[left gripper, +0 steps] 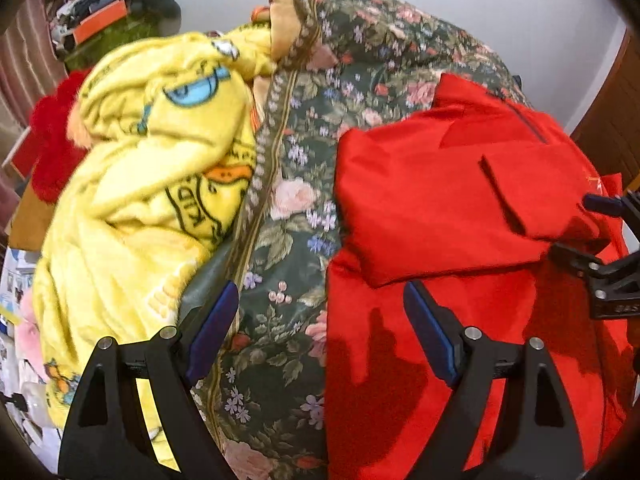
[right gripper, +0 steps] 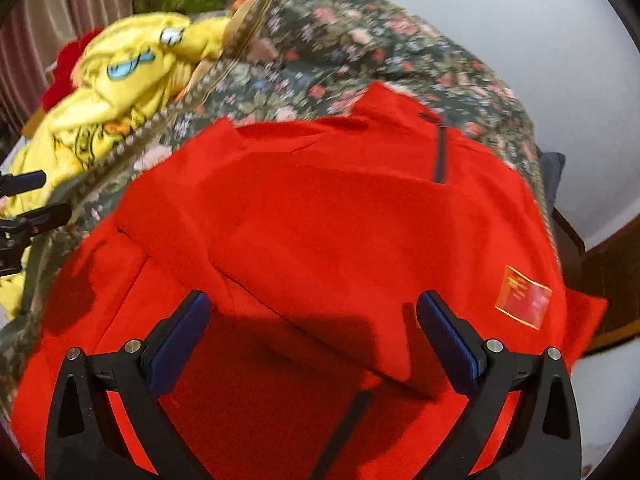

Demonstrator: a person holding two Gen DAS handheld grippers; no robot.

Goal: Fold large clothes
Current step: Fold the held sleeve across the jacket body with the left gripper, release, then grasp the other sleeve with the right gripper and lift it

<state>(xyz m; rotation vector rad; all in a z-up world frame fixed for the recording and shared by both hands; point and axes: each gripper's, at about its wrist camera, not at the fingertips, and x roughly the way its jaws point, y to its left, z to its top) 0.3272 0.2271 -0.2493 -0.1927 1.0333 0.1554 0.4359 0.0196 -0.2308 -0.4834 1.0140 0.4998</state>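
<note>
Left claw (left gripper: 322, 336): nearest the left wrist camera, fingers spread wide with nothing between them; it hangs over the seam where the floral bedspread meets the garment's left edge, its left finger over the bedspread, its right finger over red cloth.

Yellow cartoon blanket (left gripper: 160, 168): bunched to the left of the left claw, lying on the bedspread, apart from the garment.

Floral bedspread (left gripper: 292, 200): covers the bed and carries everything; a bare strip of it runs between the blanket and the garment.

Red zip-neck garment (right gripper: 320, 220): spread on the bedspread, collar and short dark zip (right gripper: 440, 156) at the far end, body running toward the cameras, so its long axis lies roughly along the line of sight. A sleeve or side panel (left gripper: 460, 208) is already laid across the chest.

Right claw (right gripper: 314, 334): fingers likewise wide apart and gripping nothing, poised directly above the garment's middle, the folded layer's edge just ahead of its fingertips.

Chest badge (right gripper: 522, 302): on the garment's right side, beyond the right finger.

Nearer arm: judged the right, which is centred on the garment; the left only reaches its left margin. The next fold likely needs each claw on its own side edge.
</note>
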